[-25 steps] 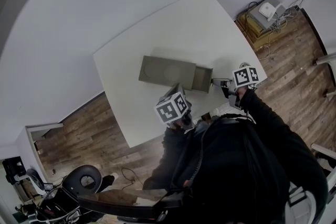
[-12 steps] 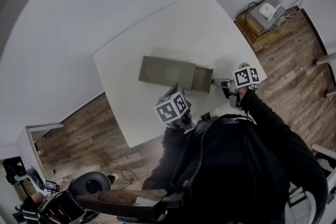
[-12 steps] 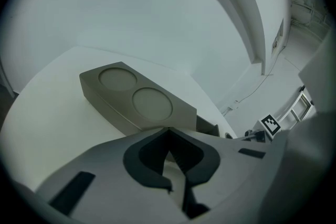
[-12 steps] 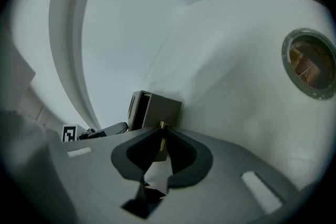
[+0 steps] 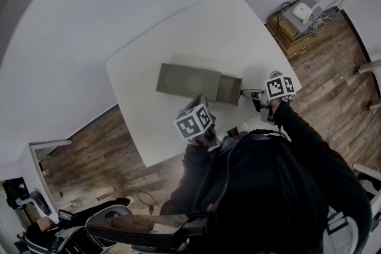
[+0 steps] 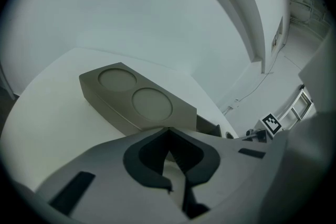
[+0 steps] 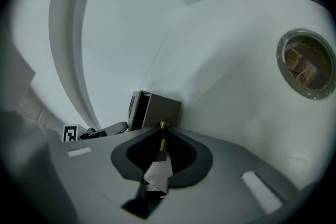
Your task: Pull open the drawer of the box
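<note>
Drawer [image 5: 229, 90] is part-way out of box [image 5: 187, 79] mid-worktop [image 5: 178, 27]; right tongs [image 7: 162, 125] are pinched shut on its small brass tab [image 7: 161, 141], so draw straight along the slide, and brace the box with the closed, empty left tongs [image 6: 168, 132] if it skids.

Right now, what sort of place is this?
Probably an office or lab room: white rectangular table carrying a grey drawer box, brown wood-plank floor, and cabled electronics by the wall.
</note>
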A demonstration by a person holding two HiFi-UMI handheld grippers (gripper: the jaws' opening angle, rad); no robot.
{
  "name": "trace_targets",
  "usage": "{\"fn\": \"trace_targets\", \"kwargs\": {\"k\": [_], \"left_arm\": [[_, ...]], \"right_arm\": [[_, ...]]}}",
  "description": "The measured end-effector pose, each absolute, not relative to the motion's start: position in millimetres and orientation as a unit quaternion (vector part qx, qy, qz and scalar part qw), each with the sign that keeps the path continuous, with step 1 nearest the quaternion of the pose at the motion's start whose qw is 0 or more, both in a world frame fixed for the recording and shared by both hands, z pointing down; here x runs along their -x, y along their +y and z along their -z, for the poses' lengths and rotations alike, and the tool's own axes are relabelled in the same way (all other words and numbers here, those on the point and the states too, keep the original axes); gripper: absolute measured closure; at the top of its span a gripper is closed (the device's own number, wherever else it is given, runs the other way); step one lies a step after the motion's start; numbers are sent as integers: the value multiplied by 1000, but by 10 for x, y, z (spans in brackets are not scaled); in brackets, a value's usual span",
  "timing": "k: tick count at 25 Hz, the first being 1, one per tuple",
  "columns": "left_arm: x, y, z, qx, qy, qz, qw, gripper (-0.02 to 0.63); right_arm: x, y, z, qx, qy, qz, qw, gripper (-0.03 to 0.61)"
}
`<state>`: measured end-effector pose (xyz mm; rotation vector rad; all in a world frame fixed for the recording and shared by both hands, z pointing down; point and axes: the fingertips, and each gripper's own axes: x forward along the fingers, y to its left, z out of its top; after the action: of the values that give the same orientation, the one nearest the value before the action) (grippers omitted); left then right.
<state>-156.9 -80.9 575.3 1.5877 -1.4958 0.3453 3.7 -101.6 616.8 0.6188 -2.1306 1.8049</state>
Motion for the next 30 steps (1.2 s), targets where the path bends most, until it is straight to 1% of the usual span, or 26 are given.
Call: {"fn": "trace_targets", "kwargs": {"k": [30], "left_arm": [[1577,-814,-5775,-645,-596,-131,460,617]], "right_arm": [[-95,-1002,-6171,-216,-734,-629,135,546]]}}
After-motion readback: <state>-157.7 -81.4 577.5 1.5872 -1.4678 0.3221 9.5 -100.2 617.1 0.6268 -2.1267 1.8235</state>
